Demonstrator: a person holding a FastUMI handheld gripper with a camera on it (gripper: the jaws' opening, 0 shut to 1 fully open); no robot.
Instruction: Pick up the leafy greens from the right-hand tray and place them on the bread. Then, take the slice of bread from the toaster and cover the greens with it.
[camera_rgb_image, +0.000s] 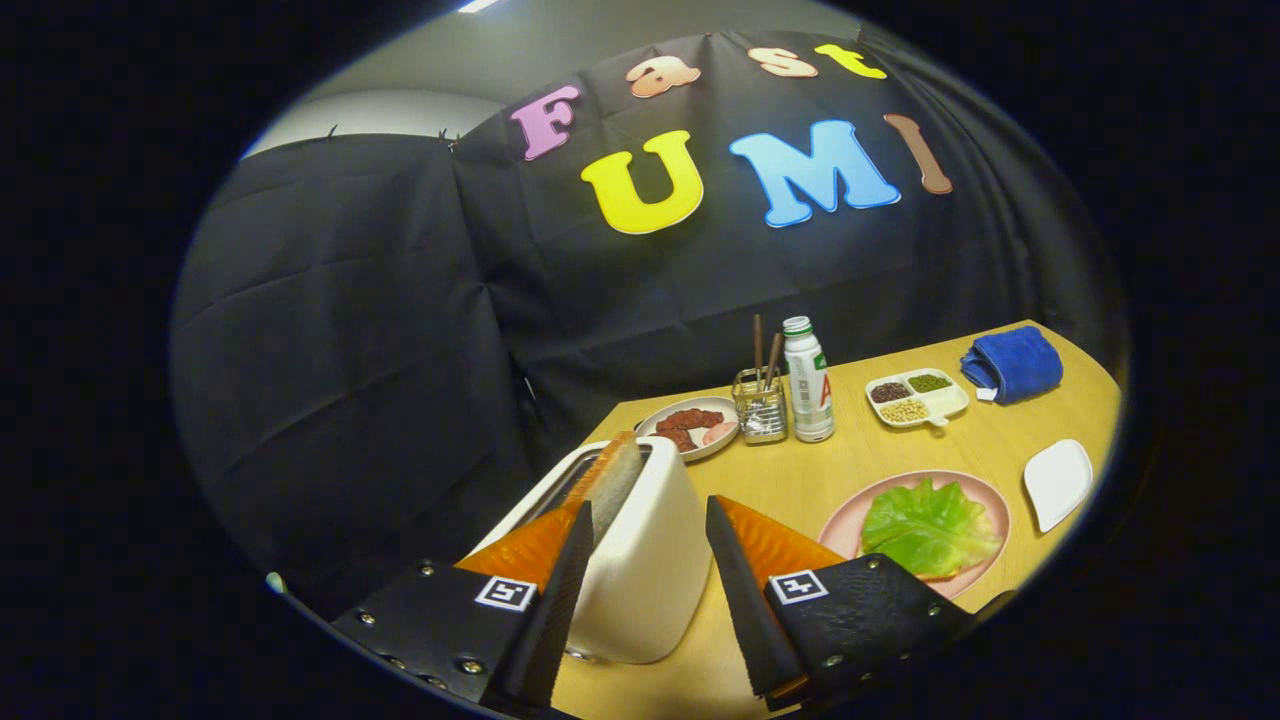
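Fingers of your gripper (648, 515) stand wide apart and hold nothing; the toaster (640, 560) sits in the gap between them, its near corner just ahead of the tips. You have a slice of bread (612, 478) standing upright in the toaster's slot, its top poking out above the rim, just beyond your left finger.

Look past your right finger and you find a pink plate (985, 500) on the wooden table (800, 480). Leafy greens (928, 525) already lie spread on that plate. A sliver of something reddish peeks out at the near edge of the leaf; whether bread lies under the greens you cannot tell, since the leaf and your right finger cover it.

Farther back on the table you see a small plate of dark red food (690, 425) right behind the toaster. Beside it stands a clear holder (760, 408) with brown sticks in it, and touching or nearly touching that, a white bottle (807, 380) with a green cap. To the right of the bottle lies a divided white tray (917, 395) with three kinds of beans or seeds. A folded blue cloth (1012, 362) rests near the far corner, and an empty white dish (1058, 482) sits to the right of the pink plate.
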